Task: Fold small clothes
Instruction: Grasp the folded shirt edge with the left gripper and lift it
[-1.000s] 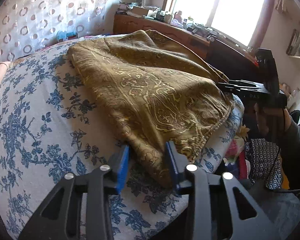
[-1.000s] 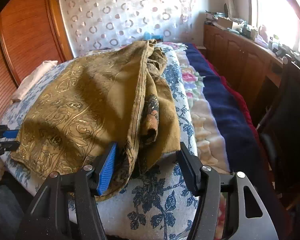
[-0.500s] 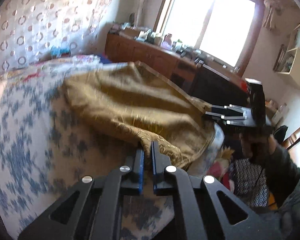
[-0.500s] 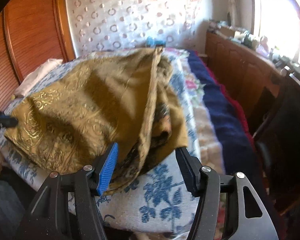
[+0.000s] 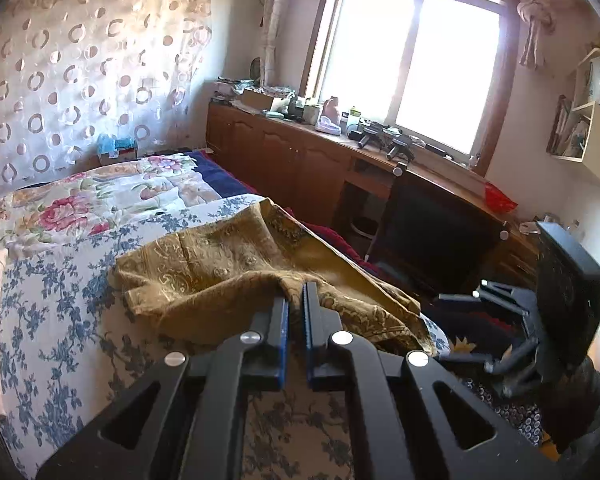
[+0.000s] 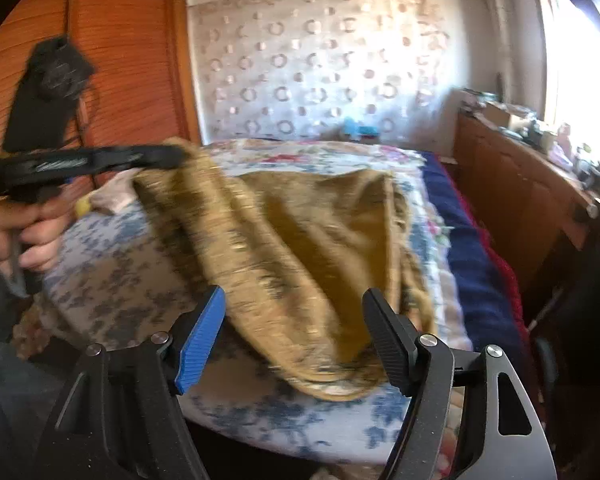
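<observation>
On bed [image 5: 52, 320], near its foot edge: gold brocade cloth [image 5: 228, 276], one corner lifted.
Bed has a blue-floral sheet; cloth is woven, paisley-patterned, rumpled, long axis running from the foot edge toward the headboard end. Left gripper [image 5: 295, 300] pressed together, pinching the cloth's near corner, which now hangs raised off the sheet, higher than a second ago. Right gripper [image 6: 294, 312] jaws opening, cloth edge loose between them, pads not touching.
</observation>
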`<state>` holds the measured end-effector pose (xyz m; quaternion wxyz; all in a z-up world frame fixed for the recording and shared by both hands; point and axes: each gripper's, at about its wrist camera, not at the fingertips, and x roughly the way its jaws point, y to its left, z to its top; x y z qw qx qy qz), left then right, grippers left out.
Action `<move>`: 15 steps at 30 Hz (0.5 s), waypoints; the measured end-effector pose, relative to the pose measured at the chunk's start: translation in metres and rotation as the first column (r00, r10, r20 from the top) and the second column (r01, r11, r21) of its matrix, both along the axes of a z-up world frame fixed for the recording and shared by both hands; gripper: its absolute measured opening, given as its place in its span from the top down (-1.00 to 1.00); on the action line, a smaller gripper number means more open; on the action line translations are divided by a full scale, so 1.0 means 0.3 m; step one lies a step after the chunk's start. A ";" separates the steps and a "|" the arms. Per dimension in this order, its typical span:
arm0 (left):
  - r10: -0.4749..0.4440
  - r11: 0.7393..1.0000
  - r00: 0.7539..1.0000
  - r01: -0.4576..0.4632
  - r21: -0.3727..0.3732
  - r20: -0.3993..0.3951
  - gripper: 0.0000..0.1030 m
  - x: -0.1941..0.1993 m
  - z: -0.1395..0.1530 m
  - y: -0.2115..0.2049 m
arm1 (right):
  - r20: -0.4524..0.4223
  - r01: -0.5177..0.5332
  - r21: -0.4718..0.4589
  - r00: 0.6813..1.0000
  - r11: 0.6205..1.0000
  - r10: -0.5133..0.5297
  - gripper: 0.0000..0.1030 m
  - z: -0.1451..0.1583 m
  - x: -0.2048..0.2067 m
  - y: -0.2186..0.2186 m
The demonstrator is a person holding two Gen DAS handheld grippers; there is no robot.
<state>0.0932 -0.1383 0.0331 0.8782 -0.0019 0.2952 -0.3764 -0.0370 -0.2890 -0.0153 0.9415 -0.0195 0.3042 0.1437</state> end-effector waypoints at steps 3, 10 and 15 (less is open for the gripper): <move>0.006 1.000 1.000 -0.006 0.004 0.008 0.95 0.007 0.005 -0.012 | -0.008 -0.016 -0.014 1.000 1.000 0.016 -0.45 -0.015 0.014 0.032; 0.024 1.000 1.000 -0.024 -0.010 0.005 0.95 0.030 0.007 -0.004 | -0.047 -0.021 -0.026 0.999 0.999 0.020 -0.45 -0.077 0.052 0.055; 0.058 0.998 0.998 -0.058 -0.035 -0.006 0.95 0.066 0.007 0.035 | -0.096 -0.022 -0.131 0.995 0.991 0.009 -0.45 -0.141 0.117 0.063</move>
